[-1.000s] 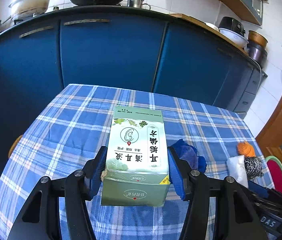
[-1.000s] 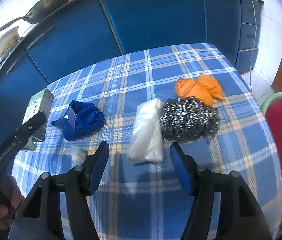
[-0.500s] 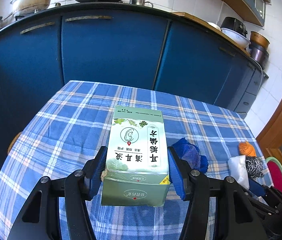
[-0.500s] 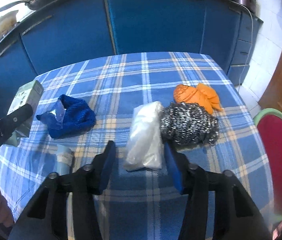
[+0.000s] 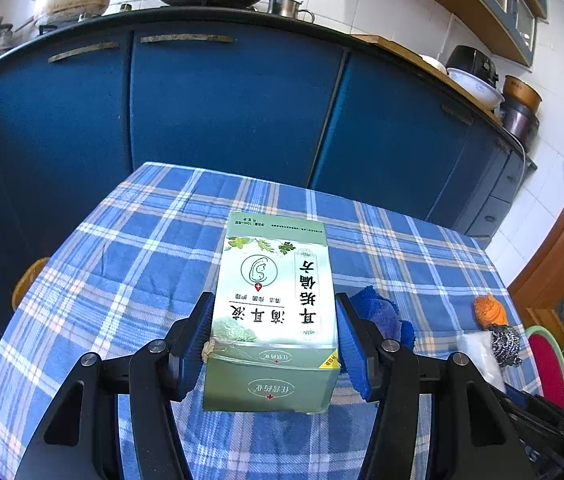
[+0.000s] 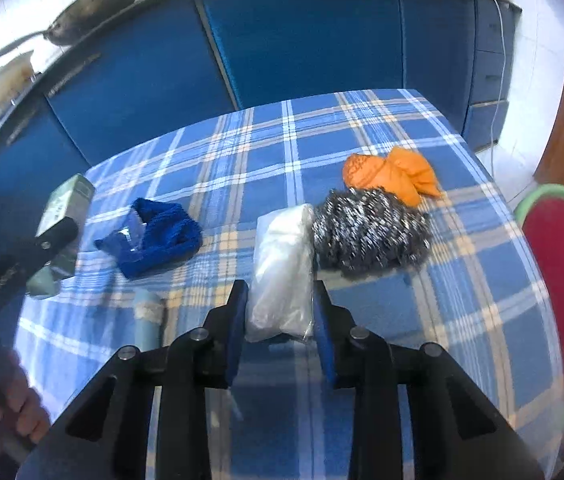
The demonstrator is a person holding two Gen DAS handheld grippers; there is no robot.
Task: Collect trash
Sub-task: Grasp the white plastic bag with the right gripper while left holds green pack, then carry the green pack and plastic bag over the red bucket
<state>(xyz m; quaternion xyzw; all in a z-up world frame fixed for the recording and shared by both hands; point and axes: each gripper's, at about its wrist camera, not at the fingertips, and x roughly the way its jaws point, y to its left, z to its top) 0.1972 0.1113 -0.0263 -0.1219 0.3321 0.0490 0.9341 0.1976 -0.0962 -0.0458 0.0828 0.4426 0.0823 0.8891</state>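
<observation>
Pinching the white bag (image 6: 282, 268) at its near end on the tablecloth (image 6: 362, 128), the right gripper (image 6: 280, 326) should squeeze firmly before lifting, while the left gripper (image 5: 274, 340) keeps the box (image 5: 274, 304) clamped level.

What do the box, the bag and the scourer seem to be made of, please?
Box: printed cardboard, likely under glossy film, judging by its sheen. Bag: thin whitish translucent plastic, crinkled. Scourer: coiled metal wire, probably steel, with a grey glint.

Bright daylight, strong fisheye bending at edges, motion blur in right view.
</observation>
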